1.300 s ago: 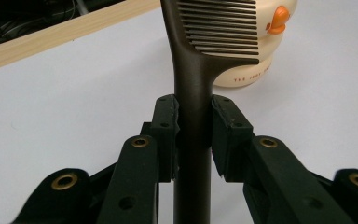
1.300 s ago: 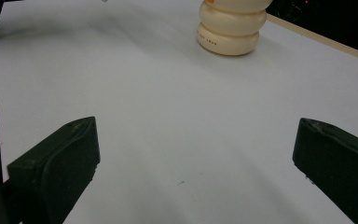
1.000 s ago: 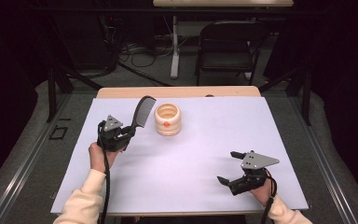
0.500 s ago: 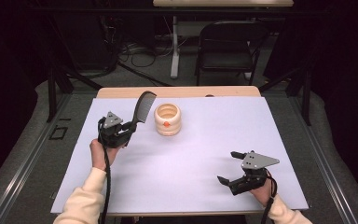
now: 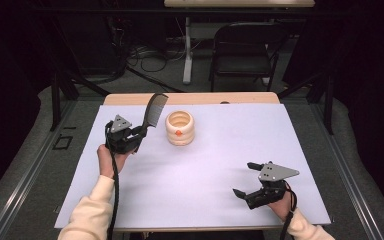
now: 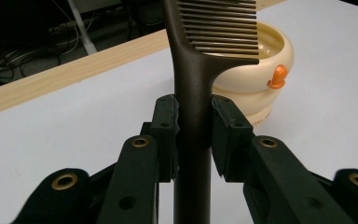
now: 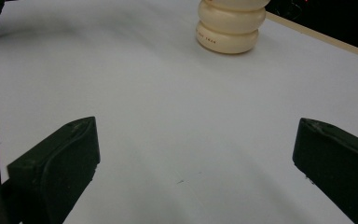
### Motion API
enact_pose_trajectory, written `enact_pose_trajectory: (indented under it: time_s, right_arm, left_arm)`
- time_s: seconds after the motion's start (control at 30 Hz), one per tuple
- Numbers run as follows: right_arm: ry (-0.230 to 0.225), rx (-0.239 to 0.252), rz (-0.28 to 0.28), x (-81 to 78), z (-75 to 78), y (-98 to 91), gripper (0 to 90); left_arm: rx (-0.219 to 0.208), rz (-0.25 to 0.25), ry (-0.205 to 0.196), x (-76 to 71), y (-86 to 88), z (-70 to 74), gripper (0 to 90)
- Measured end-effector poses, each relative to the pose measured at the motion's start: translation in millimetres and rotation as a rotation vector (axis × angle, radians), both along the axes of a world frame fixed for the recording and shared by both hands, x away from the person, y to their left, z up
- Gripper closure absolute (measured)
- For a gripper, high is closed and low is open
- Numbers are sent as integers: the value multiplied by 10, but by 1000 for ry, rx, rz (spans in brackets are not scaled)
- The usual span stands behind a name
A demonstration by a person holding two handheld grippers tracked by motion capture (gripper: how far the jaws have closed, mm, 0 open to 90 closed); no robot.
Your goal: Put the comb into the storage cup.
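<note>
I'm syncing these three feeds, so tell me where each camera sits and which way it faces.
High view: above the person's side, looking forward and down on the white table; both forearms, left gripper, right gripper.
Left gripper view: rides that gripper, looking along jaws clamped on the dark brown plastic comb.
Right gripper view: low over the table, between wide-open jaws.
Shared: the cream ribbed ceramic cup appears in all three.

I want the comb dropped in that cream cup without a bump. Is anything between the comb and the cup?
Nothing visible. The left gripper holds the comb just left of the cup, with bare white table between.
</note>
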State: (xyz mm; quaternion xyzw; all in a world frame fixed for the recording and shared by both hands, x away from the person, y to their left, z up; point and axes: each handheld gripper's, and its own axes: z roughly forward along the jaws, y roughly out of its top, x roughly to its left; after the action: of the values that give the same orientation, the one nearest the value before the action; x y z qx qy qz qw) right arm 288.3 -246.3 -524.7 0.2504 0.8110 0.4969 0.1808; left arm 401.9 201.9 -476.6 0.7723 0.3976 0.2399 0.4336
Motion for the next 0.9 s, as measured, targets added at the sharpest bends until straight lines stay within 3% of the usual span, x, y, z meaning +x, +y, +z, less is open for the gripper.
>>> enact_pose_trajectory:
  time_s: [0.9]
  right_arm:
    - [1,1,-1,5,0,-8,1]
  left_arm:
    - [-10,-43,-7,108,-96,63,728]
